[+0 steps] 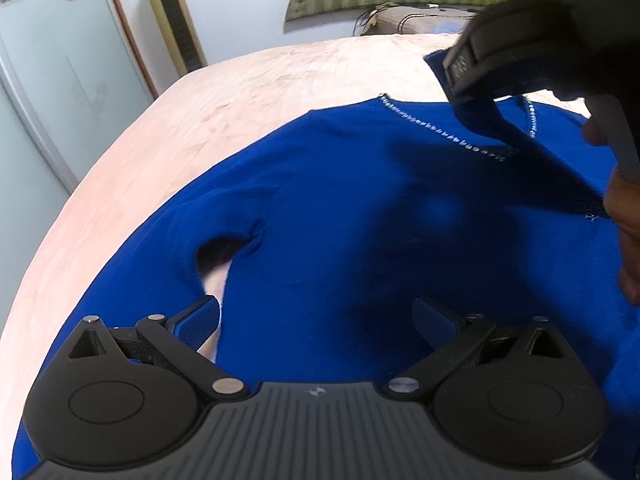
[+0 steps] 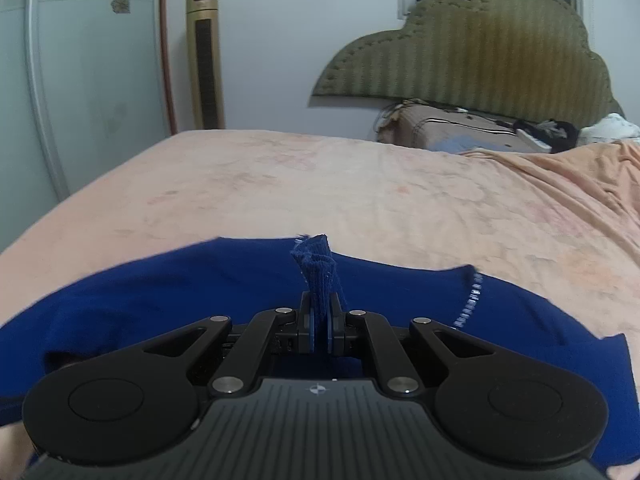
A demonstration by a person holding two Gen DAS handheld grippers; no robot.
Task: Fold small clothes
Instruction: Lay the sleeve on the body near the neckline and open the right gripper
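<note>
right claw (image 2: 320,330) — pinching blue top's cuff (image 2: 318,268)

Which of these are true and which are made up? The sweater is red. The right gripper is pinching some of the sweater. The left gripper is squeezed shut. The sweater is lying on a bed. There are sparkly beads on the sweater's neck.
1. The sweater is red. False: it is bright blue.
2. The right gripper is pinching some of the sweater. True: a blue cuff sticks up from between its closed fingers.
3. The left gripper is squeezed shut. False: its fingers stand wide apart, open above the sweater.
4. The sweater is lying on a bed. True: it lies spread on the peach bedspread.
5. There are sparkly beads on the sweater's neck. True: a shiny bead trim runs along the neckline.
</note>
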